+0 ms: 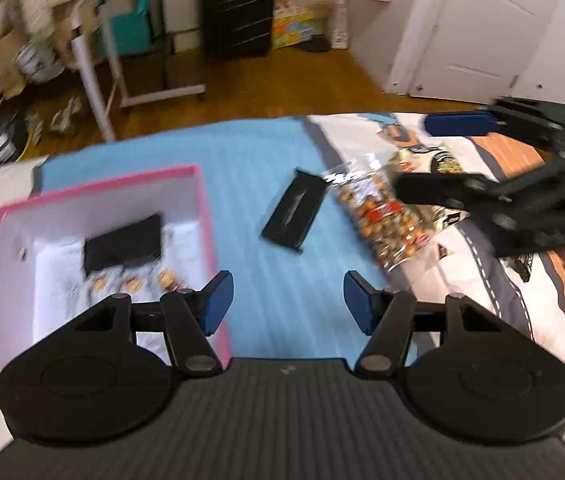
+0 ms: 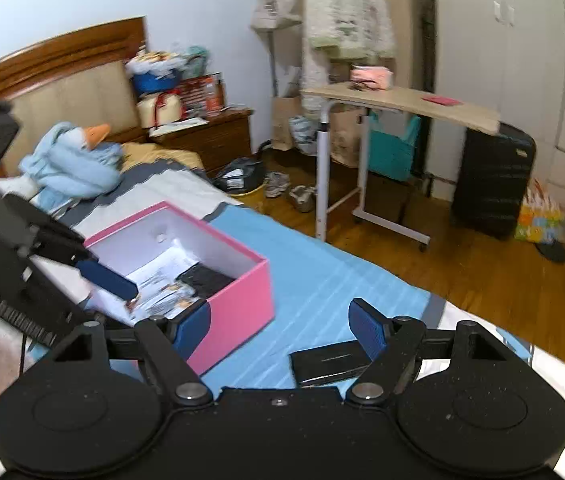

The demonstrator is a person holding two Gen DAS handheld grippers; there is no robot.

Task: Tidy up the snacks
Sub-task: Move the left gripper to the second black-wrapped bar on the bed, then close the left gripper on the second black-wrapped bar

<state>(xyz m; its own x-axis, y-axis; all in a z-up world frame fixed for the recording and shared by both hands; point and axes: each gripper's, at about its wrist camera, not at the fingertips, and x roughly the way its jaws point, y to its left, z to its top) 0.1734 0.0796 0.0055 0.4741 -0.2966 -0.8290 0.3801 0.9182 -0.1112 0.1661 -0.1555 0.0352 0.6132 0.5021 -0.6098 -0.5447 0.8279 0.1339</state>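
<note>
Nearest the lens, left gripper (image 1: 285,299): blue pads spread wide, nothing between them, lower centre of the left wrist view. Right gripper (image 2: 278,330) likewise spread and empty; in the left view it enters from the right edge above the snack bags.

Bed cover (image 1: 254,152): light blue, ribbed fabric, soft and flat, serves as the work surface.

Pink box (image 2: 238,304): rigid card, white inside, open top, left of centre; judged the collecting container. It already holds a black packet (image 1: 122,246) and a white wrapper with printed biscuits (image 1: 134,282).

Clear crinkly bag of orange-brown snacks (image 1: 378,216) lies right of centre, unsorted.

Flat black rectangular packet (image 1: 294,210), glossy, lies between box and bag, touching the bag's corner.
</note>
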